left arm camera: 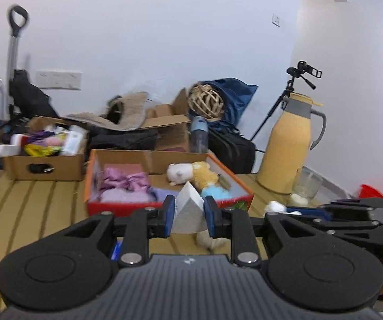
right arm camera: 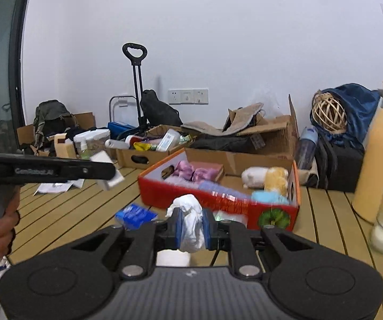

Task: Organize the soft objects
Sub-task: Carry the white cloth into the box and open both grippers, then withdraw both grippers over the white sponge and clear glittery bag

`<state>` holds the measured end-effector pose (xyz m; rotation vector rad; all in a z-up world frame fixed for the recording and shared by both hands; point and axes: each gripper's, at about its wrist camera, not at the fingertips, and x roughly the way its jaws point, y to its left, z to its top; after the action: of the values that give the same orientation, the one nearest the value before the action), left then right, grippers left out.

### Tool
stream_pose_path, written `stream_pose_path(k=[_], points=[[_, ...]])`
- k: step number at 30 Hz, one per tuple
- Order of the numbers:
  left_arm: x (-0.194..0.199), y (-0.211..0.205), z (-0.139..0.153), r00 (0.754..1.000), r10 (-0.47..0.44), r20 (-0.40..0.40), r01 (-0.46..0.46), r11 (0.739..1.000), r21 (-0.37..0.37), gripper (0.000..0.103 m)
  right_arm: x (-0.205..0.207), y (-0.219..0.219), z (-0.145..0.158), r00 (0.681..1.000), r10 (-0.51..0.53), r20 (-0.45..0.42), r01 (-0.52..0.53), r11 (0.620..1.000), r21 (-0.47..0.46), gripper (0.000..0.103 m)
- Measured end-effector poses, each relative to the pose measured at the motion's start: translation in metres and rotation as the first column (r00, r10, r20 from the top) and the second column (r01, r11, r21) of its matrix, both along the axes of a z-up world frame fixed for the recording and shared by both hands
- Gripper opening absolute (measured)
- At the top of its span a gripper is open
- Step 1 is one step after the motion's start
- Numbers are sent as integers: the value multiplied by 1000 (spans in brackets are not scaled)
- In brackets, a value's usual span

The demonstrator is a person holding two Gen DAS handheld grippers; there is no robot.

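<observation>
Fingers (left arm camera: 188,214) pinch sponge (left arm camera: 189,208) | right fingers (right arm camera: 192,225) pinch cloth (right arm camera: 191,221)

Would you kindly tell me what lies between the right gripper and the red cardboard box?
In the right wrist view, only bare wooden slats separate the right gripper, holding white cloth, from the red cardboard box.

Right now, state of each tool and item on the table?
left tool: shut on white sponge block, held off the table
right tool: shut on white cloth, crumpled
red box: open, holds purple fabric and plush toy
yellow thermos: upright, lid on
glass: upright, something white at the bottom
blue packet: lying on the table
</observation>
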<state>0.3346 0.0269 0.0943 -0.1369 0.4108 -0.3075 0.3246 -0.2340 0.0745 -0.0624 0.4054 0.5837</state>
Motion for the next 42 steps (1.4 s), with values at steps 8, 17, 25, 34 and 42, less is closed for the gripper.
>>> stream_pose_path(k=[8,17,25,34,42], points=[[187,-6,3,987,-50,-156,50,999,-5,25,185,28,21,993,-15,-121,25,996,81,16],[320,-8,-57,956,62,-288,-51,998,46,44,367,70,-27,928,-90,-362,125,989,75,19],[316,13,-47,961,78,-265,-76,997,20,62,395,72,-47,900,-86,-426,144,984,107,42],[226,27,24,983,96,-159,-85,993,77,69,323,52,33,954,-92,-285,107,993,40,51],[69,28,48,996,87,-14,-83,979,185,83,171,6,84,992,-95,-88,91,995,-49,61]])
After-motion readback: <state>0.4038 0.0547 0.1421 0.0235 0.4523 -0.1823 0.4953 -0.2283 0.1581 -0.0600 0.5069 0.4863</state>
